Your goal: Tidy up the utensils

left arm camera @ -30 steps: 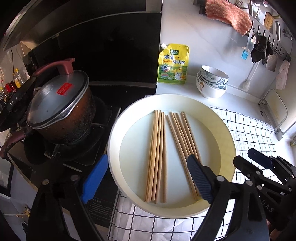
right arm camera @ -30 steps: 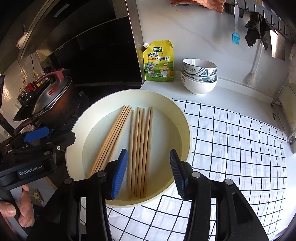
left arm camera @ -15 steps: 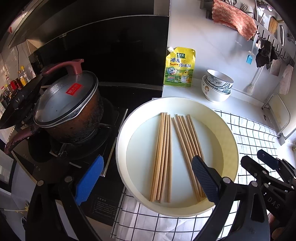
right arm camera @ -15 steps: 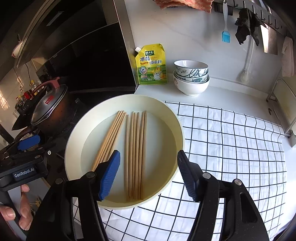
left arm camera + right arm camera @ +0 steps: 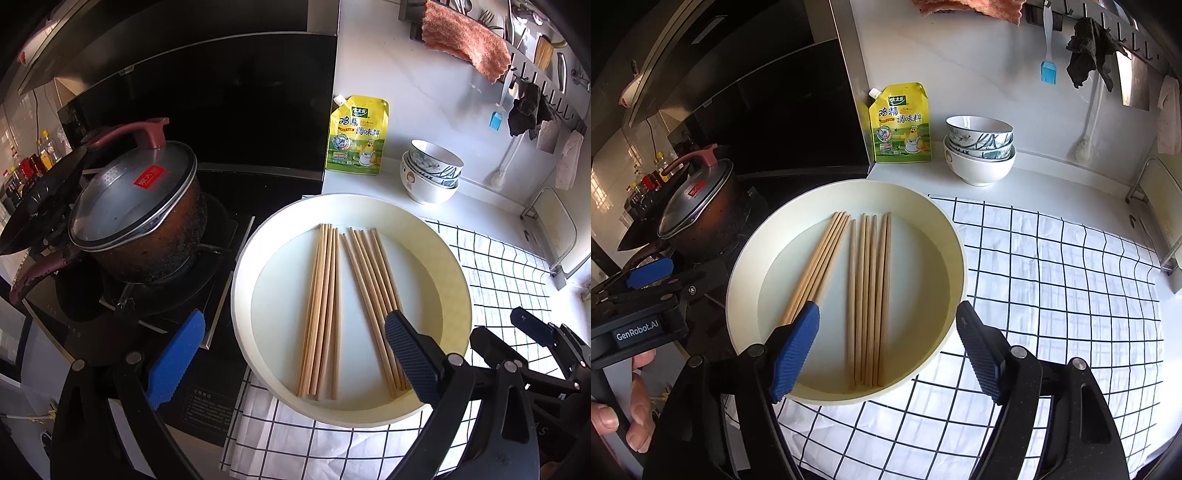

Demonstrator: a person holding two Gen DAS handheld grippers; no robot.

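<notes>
Two bundles of wooden chopsticks (image 5: 325, 302) lie side by side in a round cream tray (image 5: 454, 266) on a checked cloth. In the right wrist view the left bundle (image 5: 820, 262) slants and the right bundle (image 5: 868, 291) lies straight in the same tray (image 5: 956, 236). My left gripper (image 5: 291, 354) is open and empty, held above the tray's near left edge. My right gripper (image 5: 886, 347) is open and empty above the tray's near edge, over the straight bundle's near ends. The right gripper also shows at the lower right of the left wrist view (image 5: 517, 332).
A lidded pot (image 5: 136, 214) stands on the stove left of the tray. A yellow seasoning pouch (image 5: 356, 136) and stacked bowls (image 5: 432, 173) stand at the back wall. A white checked cloth (image 5: 1052, 288) covers the counter to the right. Utensils and cloths hang on a wall rail (image 5: 535, 74).
Both grippers have pulled back and up from the tray. The right gripper's jaws have opened wider. The chopsticks have not moved.
</notes>
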